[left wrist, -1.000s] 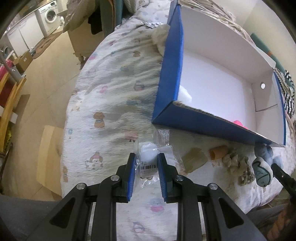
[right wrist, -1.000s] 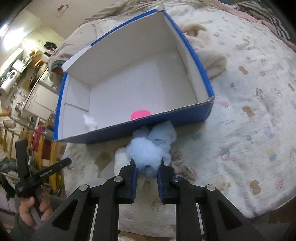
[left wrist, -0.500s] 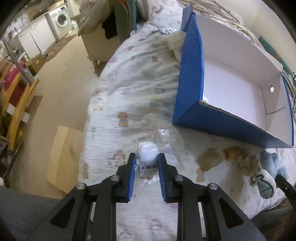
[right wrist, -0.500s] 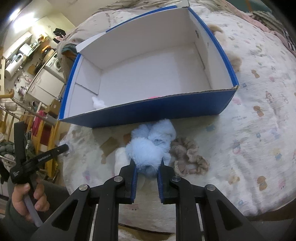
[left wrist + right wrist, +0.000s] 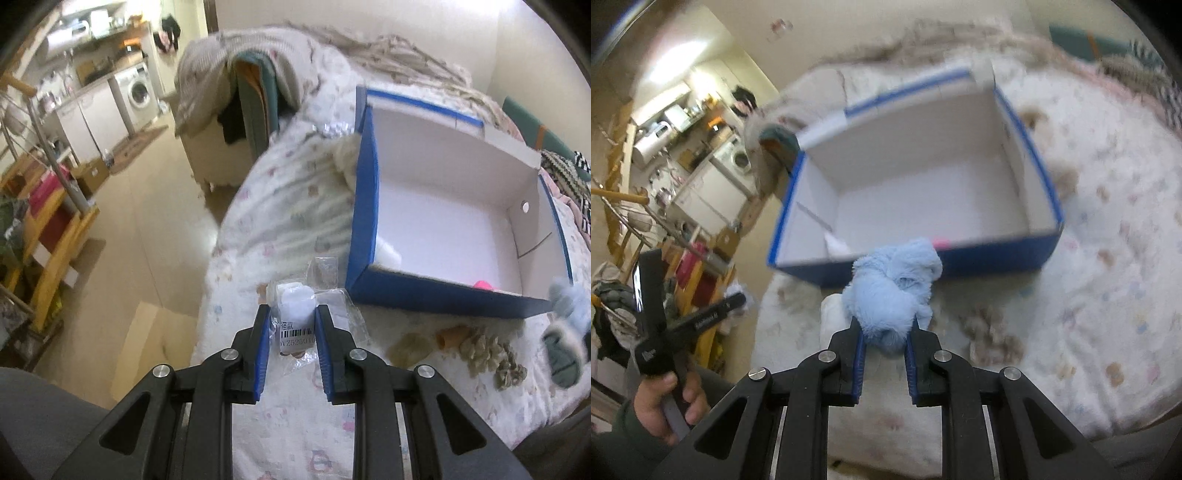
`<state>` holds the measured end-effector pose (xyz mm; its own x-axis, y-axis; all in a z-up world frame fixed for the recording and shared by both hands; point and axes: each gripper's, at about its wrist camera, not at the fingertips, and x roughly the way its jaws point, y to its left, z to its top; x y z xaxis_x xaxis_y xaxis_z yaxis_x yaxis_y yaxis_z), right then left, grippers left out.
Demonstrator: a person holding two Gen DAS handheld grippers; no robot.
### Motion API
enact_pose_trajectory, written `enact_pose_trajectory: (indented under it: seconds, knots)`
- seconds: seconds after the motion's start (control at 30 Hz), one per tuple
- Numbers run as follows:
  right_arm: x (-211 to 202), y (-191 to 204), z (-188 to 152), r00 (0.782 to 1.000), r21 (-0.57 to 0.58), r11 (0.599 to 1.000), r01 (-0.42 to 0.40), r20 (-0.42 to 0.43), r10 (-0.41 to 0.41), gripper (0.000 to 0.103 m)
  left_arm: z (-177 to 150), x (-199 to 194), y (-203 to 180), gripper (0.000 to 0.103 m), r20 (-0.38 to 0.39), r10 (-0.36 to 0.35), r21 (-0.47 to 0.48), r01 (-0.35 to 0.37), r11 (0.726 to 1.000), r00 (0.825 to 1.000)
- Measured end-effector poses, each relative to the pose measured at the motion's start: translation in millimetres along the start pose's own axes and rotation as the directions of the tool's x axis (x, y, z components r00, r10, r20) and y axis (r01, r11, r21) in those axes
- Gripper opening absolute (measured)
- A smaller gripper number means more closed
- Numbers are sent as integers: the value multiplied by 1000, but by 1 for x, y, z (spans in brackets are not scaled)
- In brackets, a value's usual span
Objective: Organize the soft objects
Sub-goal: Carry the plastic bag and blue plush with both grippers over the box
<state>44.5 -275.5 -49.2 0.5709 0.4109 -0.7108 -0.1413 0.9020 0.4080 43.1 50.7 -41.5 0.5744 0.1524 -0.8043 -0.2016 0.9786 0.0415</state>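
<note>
One bed (image 5: 288, 206) carries one blue box (image 5: 364, 221), open-topped, near its front edge; two beige scrunchies (image 5: 491, 354) lie before the box; right gripper (image 5: 884, 341) clamps one blue plush (image 5: 892, 291); left gripper (image 5: 291, 325) pinches one clear packet (image 5: 295, 317), both held over the bed's front edge.

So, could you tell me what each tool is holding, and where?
Left tool: clear plastic packet, labelled end. Right tool: fluffy light-blue plush, near end.
</note>
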Motion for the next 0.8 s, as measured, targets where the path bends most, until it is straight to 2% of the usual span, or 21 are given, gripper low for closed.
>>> enact_pose_trajectory:
  seconds: [0.17,0.33,0.47,0.63,0.8]
  knots:
    - [-30,10,9,985,-42,999,-16,170,23,20,4,-13,-4,21,69,6,0,-6,1000,998]
    - [-40,7,17,971,-25,999,-24,239,30,20,9,-19,-15,21,109,53,42,-57,997,993]
    - [-49,11,26,954,-40,999,-9,298,20,20,13,-26,-18,21,128,29,43,-35,998,991]
    - [-49,7,39,951,-37,999,-9,308,20,20,25,-43,-27,21,167,-21,63,10,998,986]
    - [-42,6,52,952,-42,999,-3,304,16,20,40,-49,-37,21,173,-61,87,46,995,983]
